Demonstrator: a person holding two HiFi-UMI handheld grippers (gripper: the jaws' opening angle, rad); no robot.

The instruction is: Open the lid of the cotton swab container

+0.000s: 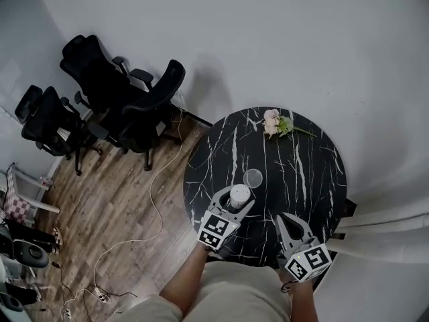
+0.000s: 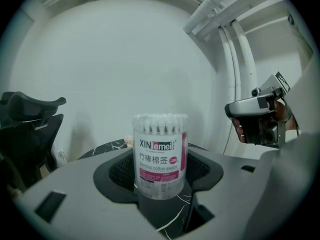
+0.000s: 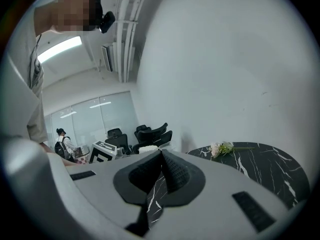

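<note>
The cotton swab container (image 1: 239, 194) is a clear tube with a pink and white label, standing upright on the black marble table (image 1: 301, 173). Its white swab tips show at the top (image 2: 159, 123). My left gripper (image 1: 238, 202) is shut on it, with a dark pad (image 2: 120, 171) against each side. A clear round lid (image 1: 253, 178) lies flat on the table just beyond the container. My right gripper (image 1: 285, 221) hovers at the table's near edge, to the right of the container and apart from it. It is shut, pads meeting (image 3: 161, 159), with nothing between them.
A small bunch of pale flowers (image 1: 275, 123) lies at the table's far side. Black office chairs (image 1: 127, 92) stand to the left on the wooden floor, where a white cable (image 1: 158, 200) trails. A white wall rises behind the table. A person (image 3: 63, 142) stands far off.
</note>
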